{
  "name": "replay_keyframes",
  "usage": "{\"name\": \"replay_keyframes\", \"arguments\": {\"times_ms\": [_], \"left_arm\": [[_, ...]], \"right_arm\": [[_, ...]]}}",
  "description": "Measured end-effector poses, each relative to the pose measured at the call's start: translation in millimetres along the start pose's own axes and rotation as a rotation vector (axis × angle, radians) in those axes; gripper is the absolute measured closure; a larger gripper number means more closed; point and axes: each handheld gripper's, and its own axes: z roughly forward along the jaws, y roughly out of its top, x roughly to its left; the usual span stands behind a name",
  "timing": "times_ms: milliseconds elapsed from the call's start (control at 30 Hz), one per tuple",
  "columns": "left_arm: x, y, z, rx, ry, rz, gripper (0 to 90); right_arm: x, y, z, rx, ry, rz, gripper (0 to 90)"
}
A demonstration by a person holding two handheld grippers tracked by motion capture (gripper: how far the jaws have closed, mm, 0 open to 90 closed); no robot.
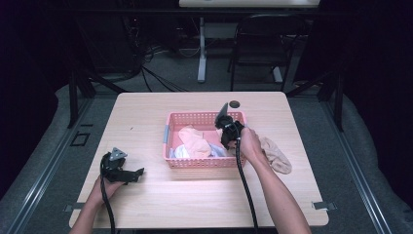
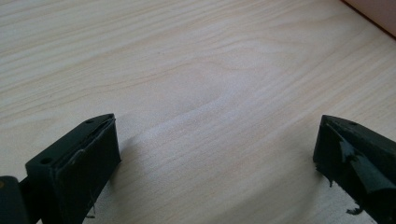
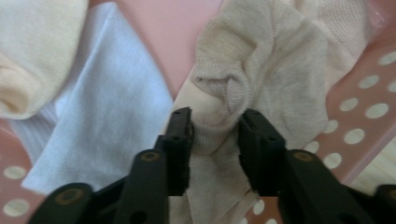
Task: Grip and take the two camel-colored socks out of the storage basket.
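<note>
A pink perforated basket (image 1: 195,115) stands mid-table with a peach cloth (image 1: 195,141) and a white cloth (image 1: 181,152) in it. A beige knit cloth (image 1: 275,155) drapes from the basket's right side onto the table. My right gripper (image 1: 227,140) dips into the basket's right end. In the right gripper view its jaws (image 3: 215,135) pinch a fold of that beige cloth (image 3: 280,70), beside the white cloth (image 3: 107,107). My left gripper (image 1: 139,173) rests low at the table's front left, jaws wide apart (image 2: 215,154) over bare wood.
The wooden table (image 1: 195,195) has bare room in front of and left of the basket. A dark cable hole (image 1: 234,104) sits behind the basket. A black chair (image 1: 263,39) and cables stand on the floor beyond the table's far edge.
</note>
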Motion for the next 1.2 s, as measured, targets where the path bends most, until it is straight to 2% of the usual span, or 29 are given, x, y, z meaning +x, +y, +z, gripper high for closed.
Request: {"name": "replay_keyframes", "arguments": {"times_ms": [67, 167, 267, 333, 633, 800, 1200], "left_arm": [[0.0, 0.0, 0.0, 0.0, 0.0, 0.0, 0.1], [0.0, 0.0, 0.0, 0.0, 0.0, 0.0, 0.1], [0.0, 0.0, 0.0, 0.0, 0.0, 0.0, 0.2], [0.0, 0.0, 0.0, 0.0, 0.0, 0.0, 0.1], [0.0, 0.0, 0.0, 0.0, 0.0, 0.0, 0.1], [0.0, 0.2, -0.3, 0.004, 0.001, 0.001, 0.1], [0.0, 0.1, -0.2, 0.003, 0.001, 0.001, 0.1]], "right_arm": [[-0.7, -0.4, 0.8, -0.002, -0.001, 0.0, 78.6], [-2.1, -2.2, 0.6, -0.011, 0.004, 0.015, 84.2], [-4.7, -4.1, -5.1, -0.027, 0.01, 0.011, 85.1], [-4.8, -6.7, -9.5, -0.065, 0.021, 0.031, 85.2], [-7.4, -16.1, -47.3, -0.133, 0.034, 0.005, 85.4], [-7.2, -20.0, -63.1, -0.184, 0.051, 0.017, 85.6], [-7.3, -24.7, -107.8, -0.22, 0.061, -0.02, 85.6]]}}
